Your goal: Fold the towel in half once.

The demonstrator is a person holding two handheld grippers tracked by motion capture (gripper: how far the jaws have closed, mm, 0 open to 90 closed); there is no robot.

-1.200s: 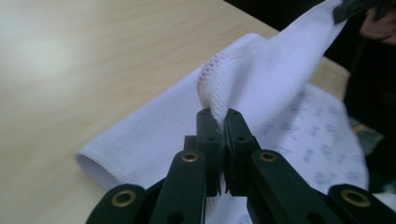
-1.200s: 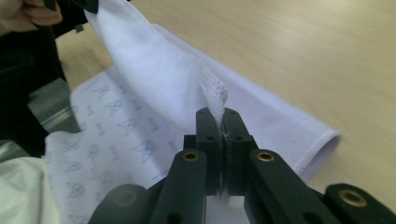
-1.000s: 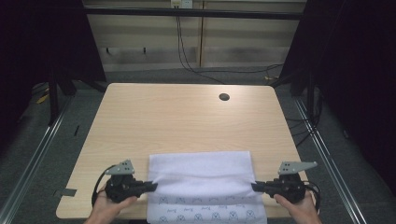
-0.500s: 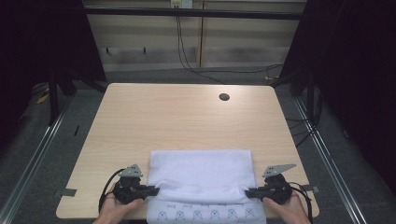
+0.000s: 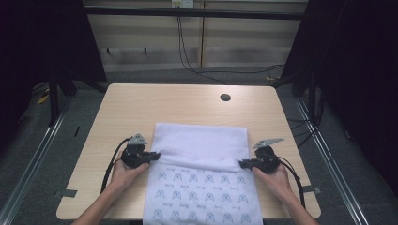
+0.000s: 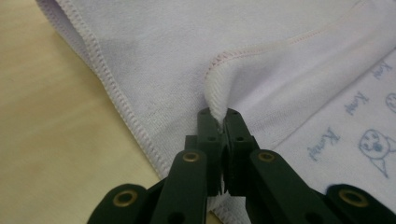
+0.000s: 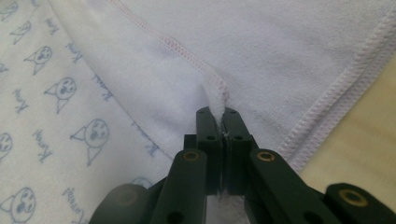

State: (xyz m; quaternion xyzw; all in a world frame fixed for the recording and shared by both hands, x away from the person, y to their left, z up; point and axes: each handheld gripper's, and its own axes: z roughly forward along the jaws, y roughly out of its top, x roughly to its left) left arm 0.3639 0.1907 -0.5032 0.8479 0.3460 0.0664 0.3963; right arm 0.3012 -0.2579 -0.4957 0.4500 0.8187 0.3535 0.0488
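On the near half of the surface [image 5: 117, 108] lies the towel [image 5: 202, 140], soft, light and limp, best taken by its hemmed corners: left tongs [image 5: 155, 155] clamp the folded flap's left corner, right tongs [image 5: 243, 164] its right.

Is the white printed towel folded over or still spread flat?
Partly folded: the white printed towel's plain far half lies doubled over, its edge reaching partway across the cat-print side.

we see a light wooden table with rounded corners [image 5: 141, 108], a small dark round hole [image 5: 225, 97] near its far edge. grey carpeted floor [image 5: 42, 140] surrounds it. black cables [image 5: 187, 51] hang down the pale panelled back wall [image 5: 141, 37].
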